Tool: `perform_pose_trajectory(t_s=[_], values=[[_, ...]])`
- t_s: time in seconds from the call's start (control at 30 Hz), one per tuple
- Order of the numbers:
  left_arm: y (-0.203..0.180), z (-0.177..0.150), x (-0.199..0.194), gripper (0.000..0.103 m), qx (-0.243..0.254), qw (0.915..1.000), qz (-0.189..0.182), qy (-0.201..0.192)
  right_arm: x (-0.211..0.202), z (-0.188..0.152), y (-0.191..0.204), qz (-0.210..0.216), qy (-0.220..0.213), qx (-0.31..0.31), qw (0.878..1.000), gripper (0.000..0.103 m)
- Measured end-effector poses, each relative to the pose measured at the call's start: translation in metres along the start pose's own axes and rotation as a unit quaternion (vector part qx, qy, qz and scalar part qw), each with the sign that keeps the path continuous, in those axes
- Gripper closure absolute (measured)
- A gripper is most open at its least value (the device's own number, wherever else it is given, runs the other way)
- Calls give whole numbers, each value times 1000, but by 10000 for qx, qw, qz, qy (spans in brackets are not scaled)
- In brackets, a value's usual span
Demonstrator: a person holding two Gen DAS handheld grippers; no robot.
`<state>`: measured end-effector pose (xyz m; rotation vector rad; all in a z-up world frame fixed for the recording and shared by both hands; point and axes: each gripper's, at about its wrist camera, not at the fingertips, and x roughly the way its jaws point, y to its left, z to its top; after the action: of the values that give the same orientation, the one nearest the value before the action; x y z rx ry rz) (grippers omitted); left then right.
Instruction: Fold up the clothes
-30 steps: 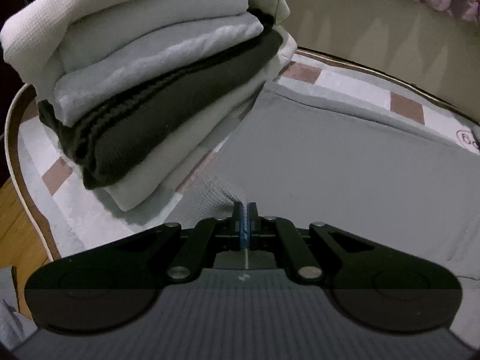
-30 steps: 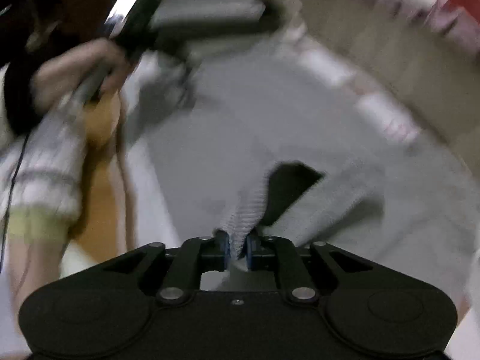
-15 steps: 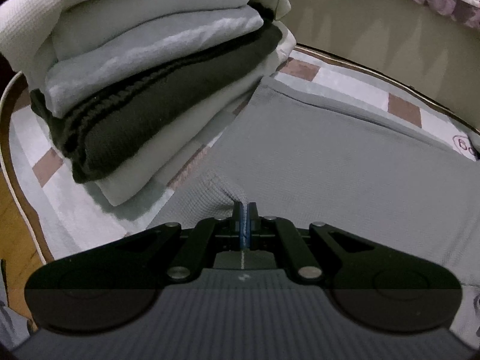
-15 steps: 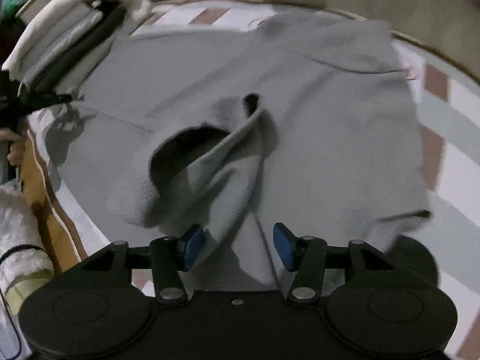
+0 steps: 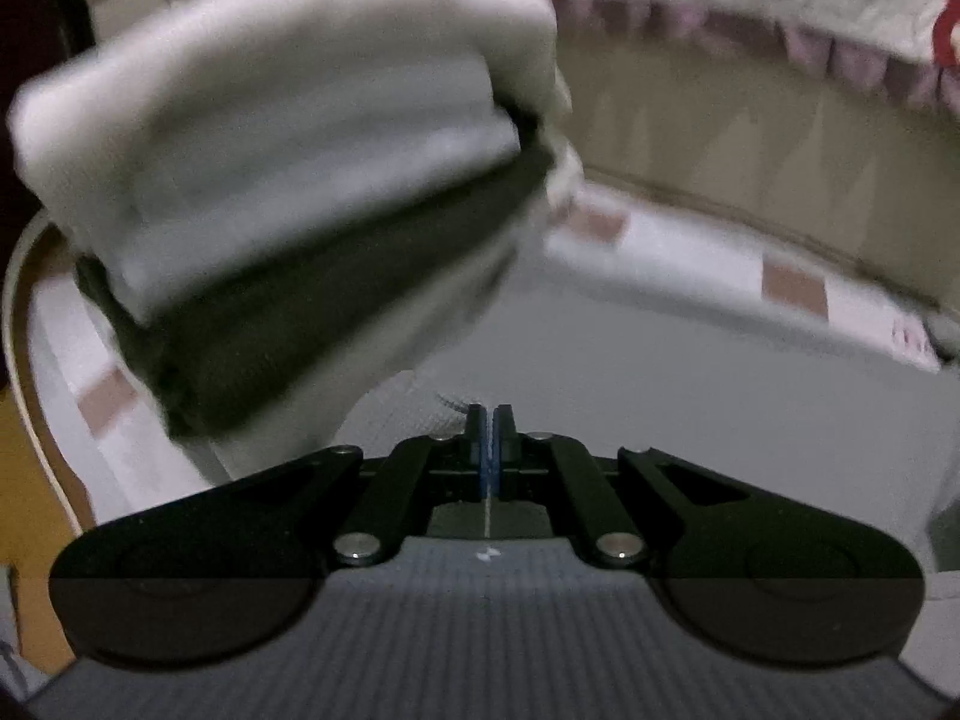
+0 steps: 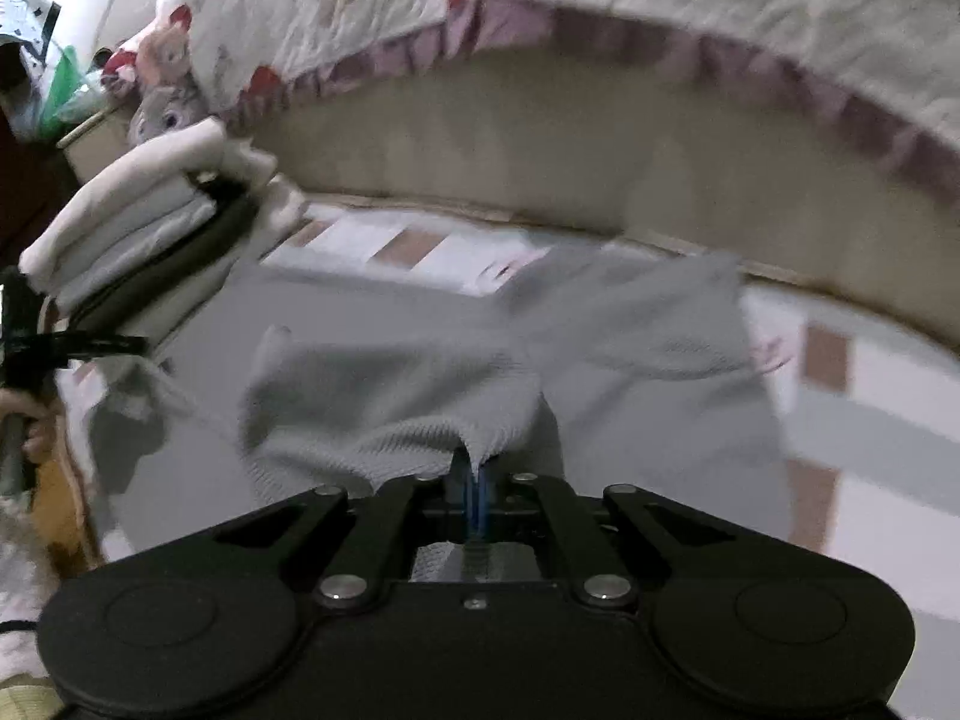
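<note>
Both tools clenched on the grey garment point(image 6: 600, 348): right gripper point(image 6: 475, 495) pinching a raised ribbed edge right at its tips, left gripper point(image 5: 491, 441) nipping cloth low, just ahead. Rest of garment spread ahead on the checked mat point(image 6: 870, 420), folded stack point(image 5: 288, 180) looming up-left of the left tool (blurred). Best carried over level, corners matched, clear of the stack.

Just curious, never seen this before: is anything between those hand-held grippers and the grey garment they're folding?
Nothing visible. The right hand-held gripper is shut on the grey garment. The left hand-held gripper looks shut at its edge; the stack of folded clothes sits beside it, not between.
</note>
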<state>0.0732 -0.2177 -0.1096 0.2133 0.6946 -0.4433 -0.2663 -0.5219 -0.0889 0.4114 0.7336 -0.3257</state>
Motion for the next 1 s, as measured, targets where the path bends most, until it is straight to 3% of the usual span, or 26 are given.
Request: perform_pose_trajectory(t_s=[0.1,0.4,0.5,0.63,0.73,0.77,0.8,0.83,0.87,0.93,1.0], values=[[-1,4,-13,102,62,9993,101,-355,-2,3,-6,-190,-39,59,9998,101],[-16,10,-22,102,358,9974,134,-604,8,6,-14,-517,62,-34,9986,101],[-12,30,-30,102,226,9959,-40,-879,4,20,-14,-549,-314,-262,9977,101],[-12,73,-20,102,326,9917,-8,-1248,-2,50,-27,-707,-1241,-321,9892,100],[-20,94,24,100,218,9914,-78,-1286,14,76,-40,-1178,-1753,-274,9771,86],[-24,99,42,91,170,9921,-113,-1237,23,80,-46,-1302,-1749,-254,9756,77],[-27,96,64,75,243,9962,-7,-832,29,77,-55,-1360,-1647,-10,9769,75],[-30,94,85,68,312,9986,108,-422,35,74,-64,-1416,-1543,234,9775,74],[-31,86,99,68,330,9991,259,-27,41,71,-72,-1459,-1434,473,9777,74],[-19,58,104,67,-6,9999,60,149,42,54,-83,-1226,-1110,689,9838,73],[-7,45,110,67,-353,9980,-135,510,43,43,-86,-1082,-757,581,9895,63]])
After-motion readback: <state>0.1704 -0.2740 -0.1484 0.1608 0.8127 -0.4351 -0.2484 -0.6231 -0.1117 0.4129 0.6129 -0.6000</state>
